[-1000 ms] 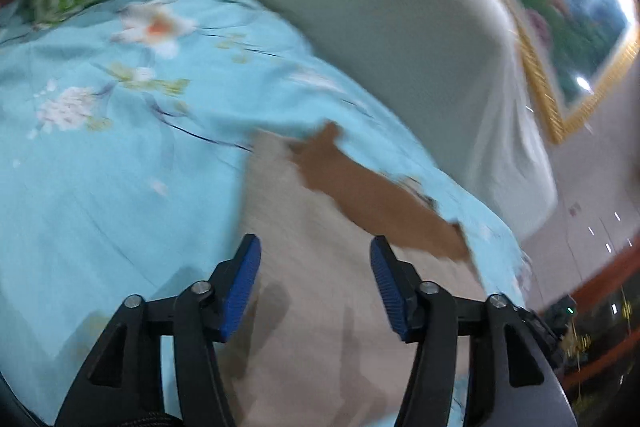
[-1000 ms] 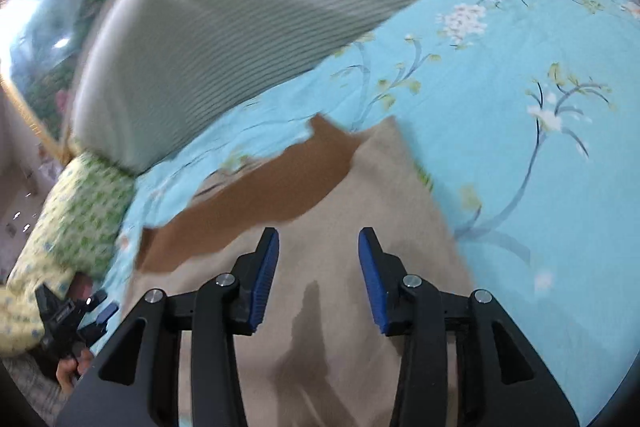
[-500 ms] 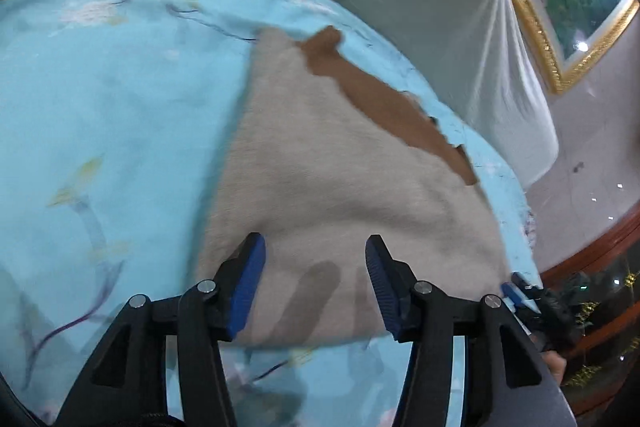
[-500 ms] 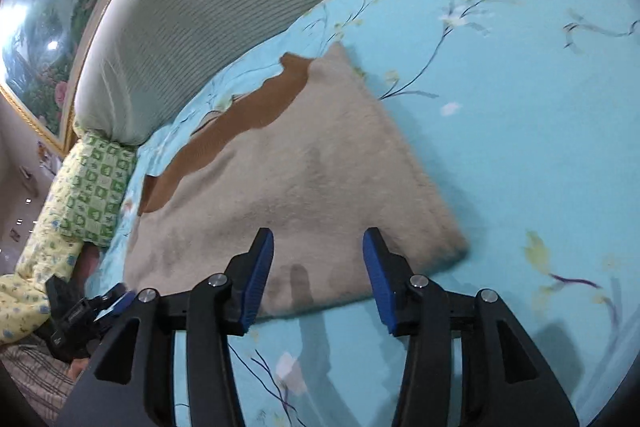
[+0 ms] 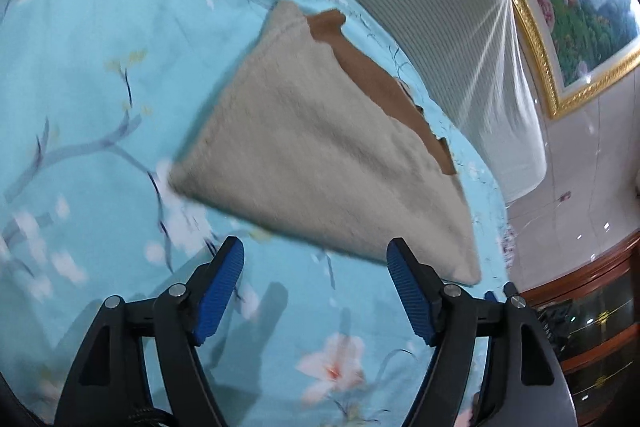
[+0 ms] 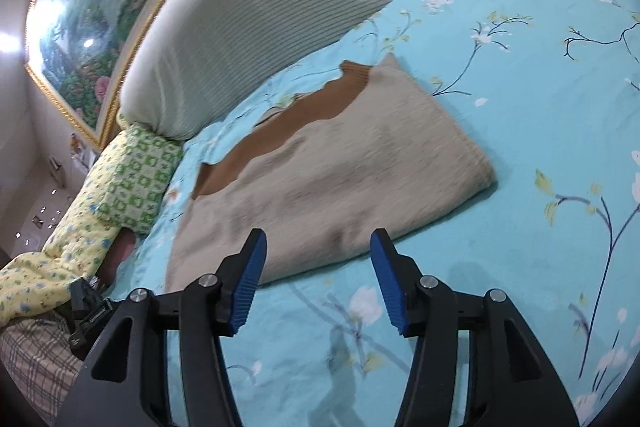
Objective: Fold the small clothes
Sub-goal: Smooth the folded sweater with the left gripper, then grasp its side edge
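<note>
Left gripper [image 5: 314, 261] and right gripper [image 6: 318, 253]: just been opening, wide, holding nothing. Folded beige garment [image 5: 320, 163] lay flat on bedspread [image 5: 80, 107] just ahead of both.

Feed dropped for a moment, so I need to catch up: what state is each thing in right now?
Beige garment: folded, flat on the bedsheet, brown layer showing along its far edge.
Left tool: open, jaws just widened, nothing between them.
Right tool: open, jaws just widened, empty.
Bedsheet: spread flat.
</note>
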`<state>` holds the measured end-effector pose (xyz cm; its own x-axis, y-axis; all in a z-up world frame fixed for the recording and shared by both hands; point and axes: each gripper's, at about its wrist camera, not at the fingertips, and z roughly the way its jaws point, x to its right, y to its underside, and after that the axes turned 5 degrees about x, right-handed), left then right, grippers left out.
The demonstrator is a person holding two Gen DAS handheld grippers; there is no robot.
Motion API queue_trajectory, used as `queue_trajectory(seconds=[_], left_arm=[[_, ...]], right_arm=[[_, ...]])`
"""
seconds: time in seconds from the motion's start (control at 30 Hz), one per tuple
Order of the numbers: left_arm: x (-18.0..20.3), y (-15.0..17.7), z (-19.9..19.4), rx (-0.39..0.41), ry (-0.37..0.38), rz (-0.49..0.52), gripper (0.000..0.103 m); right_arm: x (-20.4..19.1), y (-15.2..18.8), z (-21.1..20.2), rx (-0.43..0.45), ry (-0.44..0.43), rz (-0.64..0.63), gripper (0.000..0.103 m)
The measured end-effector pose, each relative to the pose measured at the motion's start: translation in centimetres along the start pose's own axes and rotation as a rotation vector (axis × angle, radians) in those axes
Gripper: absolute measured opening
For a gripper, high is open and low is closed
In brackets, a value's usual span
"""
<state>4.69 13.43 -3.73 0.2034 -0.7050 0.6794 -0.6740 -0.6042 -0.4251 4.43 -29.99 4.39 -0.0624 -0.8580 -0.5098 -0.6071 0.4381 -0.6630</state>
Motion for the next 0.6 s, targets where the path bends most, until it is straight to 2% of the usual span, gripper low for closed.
queue_trajectory(seconds=[0.13,0.33,0.6], left_arm=[[0.3,1.2,0.8,-0.006,0.033,-0.054,0.075],[0.6,1.8,2.7,0.039,0.053,-0.152,0.080],[-0.1,-2.5,5.6,0.173,0.006,-0.189,0.080]], right_arm=[[-0.5,0.8,-0.7,0.004,-0.022,0.003,0.058],[-0.8,1.8,-0.7,-0.010,-0.028,0.015,0.059],[-1.1,1.8,-0.1,-0.030,-0.035,0.015,0.059]])
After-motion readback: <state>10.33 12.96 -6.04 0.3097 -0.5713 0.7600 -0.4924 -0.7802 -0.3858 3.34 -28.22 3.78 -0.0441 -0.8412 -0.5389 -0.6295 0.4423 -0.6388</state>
